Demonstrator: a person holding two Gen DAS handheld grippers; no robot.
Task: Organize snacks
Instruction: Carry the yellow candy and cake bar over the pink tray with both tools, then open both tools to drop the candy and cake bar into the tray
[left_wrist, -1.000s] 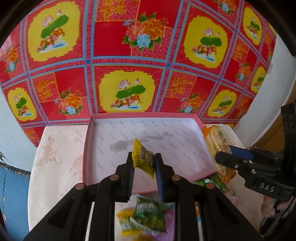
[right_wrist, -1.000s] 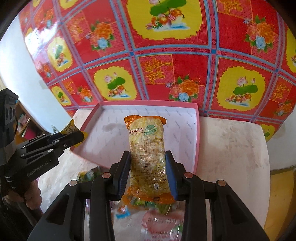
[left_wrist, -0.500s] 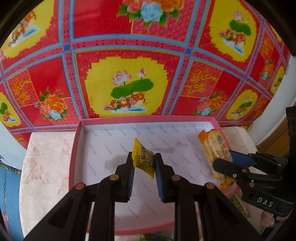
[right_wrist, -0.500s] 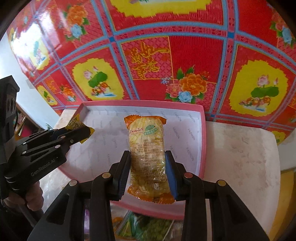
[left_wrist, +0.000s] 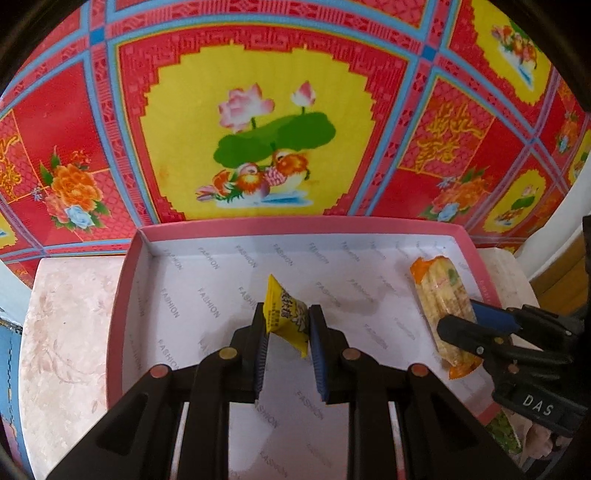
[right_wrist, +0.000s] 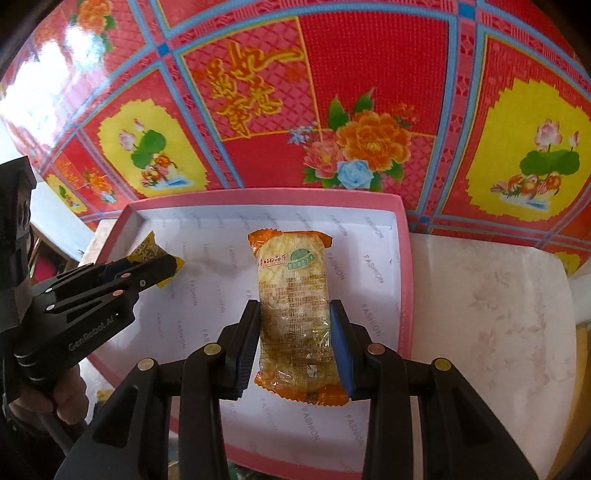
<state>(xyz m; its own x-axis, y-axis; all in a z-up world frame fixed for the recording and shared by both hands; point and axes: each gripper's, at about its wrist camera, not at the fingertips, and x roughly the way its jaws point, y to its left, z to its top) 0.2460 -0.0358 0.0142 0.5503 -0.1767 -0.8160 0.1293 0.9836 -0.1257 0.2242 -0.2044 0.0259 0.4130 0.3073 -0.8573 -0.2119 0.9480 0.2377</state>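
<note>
My left gripper pinches the small yellow packet over the pink tray; my right gripper clamps the long orange-ended packet. Only the right view shows the hand.

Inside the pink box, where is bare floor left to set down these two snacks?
The pink box holds nothing yet. Its floor lies bare between the small yellow packet in the left gripper and the long orange-ended pack in the right gripper. Snacks crowd below the near rim.

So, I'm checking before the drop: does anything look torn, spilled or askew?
Nothing stands out. The yellow packet in the left gripper and the orange-ended pack in the right gripper look intact over the pink box.
</note>
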